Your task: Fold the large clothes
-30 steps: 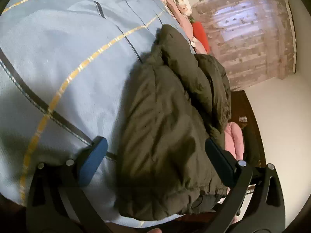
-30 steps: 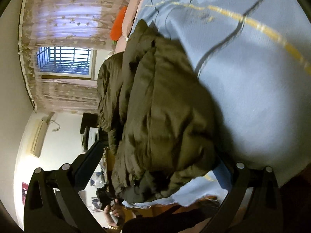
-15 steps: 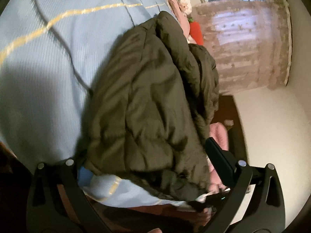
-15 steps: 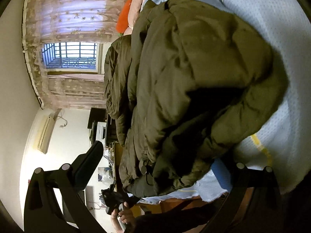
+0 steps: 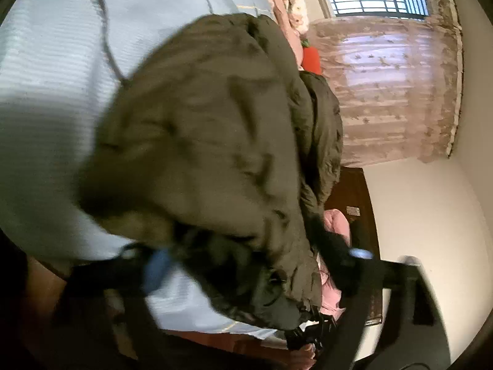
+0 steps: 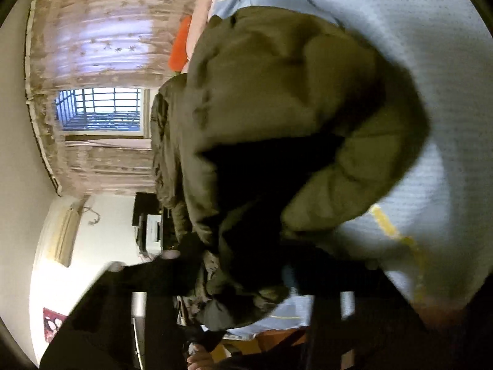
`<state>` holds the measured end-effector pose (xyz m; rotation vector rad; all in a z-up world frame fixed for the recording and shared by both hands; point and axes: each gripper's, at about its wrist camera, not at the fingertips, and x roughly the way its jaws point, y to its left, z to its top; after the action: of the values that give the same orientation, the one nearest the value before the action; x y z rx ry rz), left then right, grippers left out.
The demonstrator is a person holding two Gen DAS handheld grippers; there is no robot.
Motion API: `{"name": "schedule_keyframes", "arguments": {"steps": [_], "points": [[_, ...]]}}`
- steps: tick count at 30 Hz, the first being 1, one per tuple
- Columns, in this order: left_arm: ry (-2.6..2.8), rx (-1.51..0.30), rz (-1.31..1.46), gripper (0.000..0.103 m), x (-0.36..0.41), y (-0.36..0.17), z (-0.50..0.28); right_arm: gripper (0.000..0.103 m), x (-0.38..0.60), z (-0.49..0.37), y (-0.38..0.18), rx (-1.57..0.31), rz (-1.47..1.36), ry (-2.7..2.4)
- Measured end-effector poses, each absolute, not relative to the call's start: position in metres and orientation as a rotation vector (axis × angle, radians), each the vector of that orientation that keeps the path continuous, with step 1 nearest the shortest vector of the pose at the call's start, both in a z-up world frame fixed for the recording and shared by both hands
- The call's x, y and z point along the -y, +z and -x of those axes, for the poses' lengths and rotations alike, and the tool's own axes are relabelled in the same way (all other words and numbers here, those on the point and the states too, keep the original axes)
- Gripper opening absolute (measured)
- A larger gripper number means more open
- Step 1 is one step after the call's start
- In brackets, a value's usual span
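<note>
A bulky olive-green padded jacket (image 5: 209, 141) lies bunched on a light blue bed cover (image 5: 52, 71) near the bed's edge. It fills the right wrist view too (image 6: 292, 117). My left gripper (image 5: 249, 262) is open, its fingers straddling the jacket's lower hem, one blue pad (image 5: 157, 268) under the edge. My right gripper (image 6: 237, 271) is open as well, its fingers on either side of the jacket's bunched end. Both views are blurred by motion.
The blue cover (image 6: 431, 61) has yellow and grey lines. Pink bedding and a red pillow (image 5: 311, 60) lie by the curtained window (image 5: 385, 92). A dark wooden cabinet (image 5: 357, 191) stands beside the bed. The bed's edge runs just under the grippers.
Both grippers have moved closer onto the jacket's near end. The jacket's edge is now lifted and bunched, and it fills more of each view.
</note>
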<state>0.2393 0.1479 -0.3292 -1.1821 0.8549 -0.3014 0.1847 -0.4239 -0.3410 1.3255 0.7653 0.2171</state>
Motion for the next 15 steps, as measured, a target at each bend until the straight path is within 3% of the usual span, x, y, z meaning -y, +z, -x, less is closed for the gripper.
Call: {"name": "schedule_keyframes", "arguments": {"steps": [1, 2, 5, 15], "points": [[-0.304, -0.856, 1.189, 0.031, -0.152, -0.331, -0.239, 0.023, 0.423, -0.185, -0.339, -0.762, -1.313, 0.220], [-0.323, -0.863, 1.208, 0.022, -0.154, -0.334, -0.241, 0.020, 0.422, -0.185, -0.334, -0.748, -1.303, 0.218], [-0.386, -0.850, 1.218, 0.015, -0.153, -0.329, -0.245, 0.015, 0.416, -0.188, -0.318, -0.739, -1.272, 0.211], [-0.492, -0.780, 1.200, 0.015, -0.145, -0.263, -0.281, 0.014, 0.413, -0.223, -0.256, -0.695, -1.303, 0.321]]}}
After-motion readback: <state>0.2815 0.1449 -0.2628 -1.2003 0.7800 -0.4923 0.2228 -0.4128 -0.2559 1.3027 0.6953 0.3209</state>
